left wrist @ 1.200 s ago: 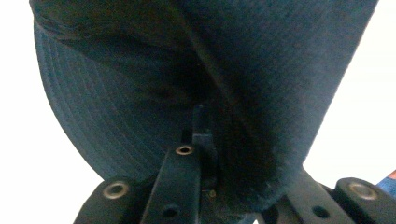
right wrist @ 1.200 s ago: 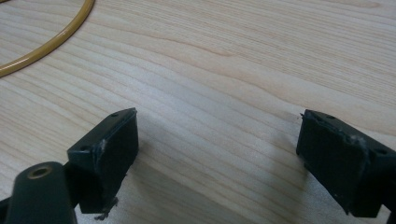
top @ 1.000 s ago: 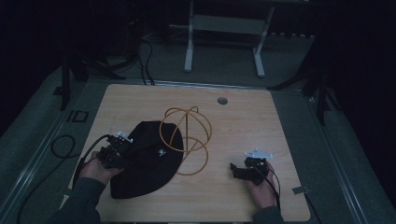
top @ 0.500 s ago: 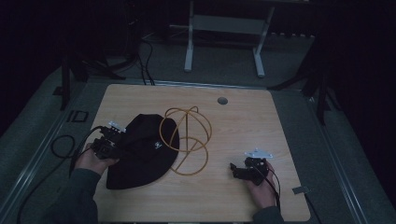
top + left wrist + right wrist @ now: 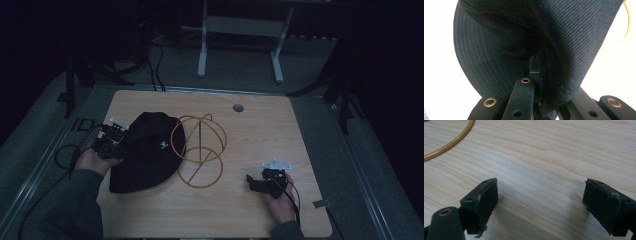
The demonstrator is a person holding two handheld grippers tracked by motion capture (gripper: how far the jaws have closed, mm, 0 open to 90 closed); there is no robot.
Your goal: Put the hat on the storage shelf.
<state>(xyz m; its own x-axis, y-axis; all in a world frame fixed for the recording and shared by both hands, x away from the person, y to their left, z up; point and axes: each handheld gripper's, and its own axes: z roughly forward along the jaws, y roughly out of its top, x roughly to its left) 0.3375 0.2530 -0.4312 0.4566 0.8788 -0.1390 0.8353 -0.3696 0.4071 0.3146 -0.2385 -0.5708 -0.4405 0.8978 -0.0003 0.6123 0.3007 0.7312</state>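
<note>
A black bucket hat (image 5: 145, 152) lies on the left half of the wooden table (image 5: 260, 125), its right edge against a yellow wire hat stand (image 5: 199, 149). My left gripper (image 5: 114, 141) is at the hat's left side, shut on its brim. In the left gripper view the ribbed black hat (image 5: 524, 37) bulges above the closed jaws, and my left gripper (image 5: 536, 75) pinches the brim's edge. My right gripper (image 5: 252, 184) rests near the table's front right, open, with nothing in it. In the right gripper view my right gripper (image 5: 540, 195) has bare wood between its wide-apart jaws.
A round grommet (image 5: 238, 107) sits near the table's far edge. A curve of the yellow wire stand (image 5: 451, 138) crosses the top left of the right gripper view. A white frame leg (image 5: 202, 42) stands on the floor beyond the table.
My left gripper has moved left and toward the far side, dragging the hat's brim with it, so the hat now lies higher and stretched leftward. The right gripper has stayed put.
</note>
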